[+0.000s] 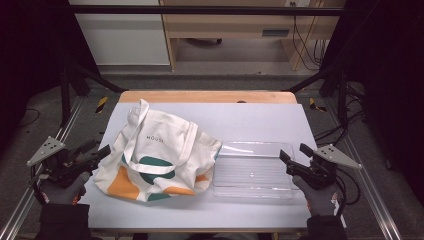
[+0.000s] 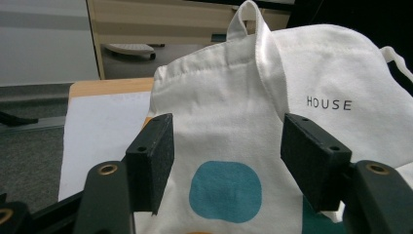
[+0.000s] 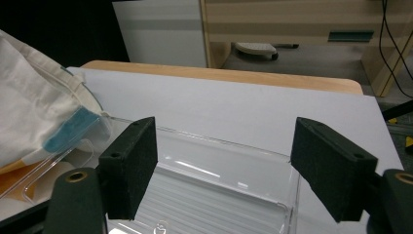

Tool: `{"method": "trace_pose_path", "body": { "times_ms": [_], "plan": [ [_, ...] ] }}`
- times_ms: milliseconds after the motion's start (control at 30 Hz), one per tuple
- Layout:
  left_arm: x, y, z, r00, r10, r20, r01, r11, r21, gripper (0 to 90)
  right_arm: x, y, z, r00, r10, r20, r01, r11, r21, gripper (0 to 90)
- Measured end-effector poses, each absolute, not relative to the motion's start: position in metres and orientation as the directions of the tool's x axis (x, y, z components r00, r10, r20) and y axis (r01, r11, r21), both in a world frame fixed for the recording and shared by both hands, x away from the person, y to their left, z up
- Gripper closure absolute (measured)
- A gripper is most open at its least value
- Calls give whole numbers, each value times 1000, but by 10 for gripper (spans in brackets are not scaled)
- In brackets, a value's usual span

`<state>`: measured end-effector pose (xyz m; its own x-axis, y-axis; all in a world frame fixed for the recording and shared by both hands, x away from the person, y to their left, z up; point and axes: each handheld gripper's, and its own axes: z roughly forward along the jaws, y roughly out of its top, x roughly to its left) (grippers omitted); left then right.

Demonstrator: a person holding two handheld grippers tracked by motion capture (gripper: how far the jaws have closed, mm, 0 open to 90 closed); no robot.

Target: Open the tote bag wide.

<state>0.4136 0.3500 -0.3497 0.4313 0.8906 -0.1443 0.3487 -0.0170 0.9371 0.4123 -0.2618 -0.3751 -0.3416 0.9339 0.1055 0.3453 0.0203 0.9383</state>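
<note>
Opening approach, judging by the poses: left gripper (image 1: 102, 151) spread beside the tote bag (image 1: 160, 157) (table centre-left), right gripper (image 1: 295, 157) spread, empty, at the clear tray (image 1: 252, 172); next, likely closing in.

From my left gripper view the tote bag (image 2: 234, 122) runs off the right and bottom edges. The clear tray (image 3: 209, 195) is cut off below in my right gripper view, its left corner hidden under the bag.
</note>
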Motion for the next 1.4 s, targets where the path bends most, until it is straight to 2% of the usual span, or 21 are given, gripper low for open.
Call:
{"method": "trace_pose_path", "body": {
  "times_ms": [267, 733, 1400],
  "plan": [
    [412, 346, -344, 442, 886, -138, 339, -22, 940, 371, 412, -250, -368, -379, 919, 110, 345, 30, 938, 324],
    [411, 334, -334, 464, 878, -121, 324, -41, 945, 377, 415, -216, -351, -454, 886, 93, 319, 65, 946, 344],
    [422, 317, -324, 484, 870, -98, 326, -75, 942, 382, 423, -188, -331, -505, 856, 107, 300, 59, 952, 379]
  ]
}}
